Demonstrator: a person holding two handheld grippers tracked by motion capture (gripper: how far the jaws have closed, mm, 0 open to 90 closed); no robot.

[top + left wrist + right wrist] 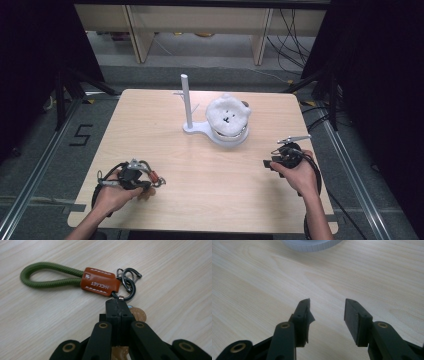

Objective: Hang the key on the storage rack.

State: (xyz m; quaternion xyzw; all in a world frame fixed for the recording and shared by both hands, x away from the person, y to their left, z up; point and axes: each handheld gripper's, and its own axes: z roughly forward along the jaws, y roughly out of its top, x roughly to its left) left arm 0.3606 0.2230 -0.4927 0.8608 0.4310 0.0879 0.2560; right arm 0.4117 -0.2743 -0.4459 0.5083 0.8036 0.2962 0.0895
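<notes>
The left gripper [120,305]'s fingers [113,310] are pressing together on the dark metal ring of a keychain [75,280], pinching it right at its rim, while the rest of the keychain is lying flat on the table [210,200] just ahead of the jaws. The right gripper [327,315] is hovering low over bare wood at the table's right side, its jaws standing spread with nothing between them.

Judging by this, the pick-up is looking secured but the carrying is still lying ahead: the keychain is sitting at the near left of the table, and if the white stand [187,105] farther off is its destination, hanging it there is not yet begun.

The keychain is showing a loop of olive-green braided cord, round and ropey, running into a folded tan leather tab with pale stitching and stamped letters; beyond that, several thin grey split rings and a clasp are crowding together. The tabletop is a smooth, pale wood grain. Farther away, the stand is rising as a slim upright post with small pegs from a flat base, and beside it a fluffy white plush thing [228,116] is sitting on a ribbed round base.
</notes>
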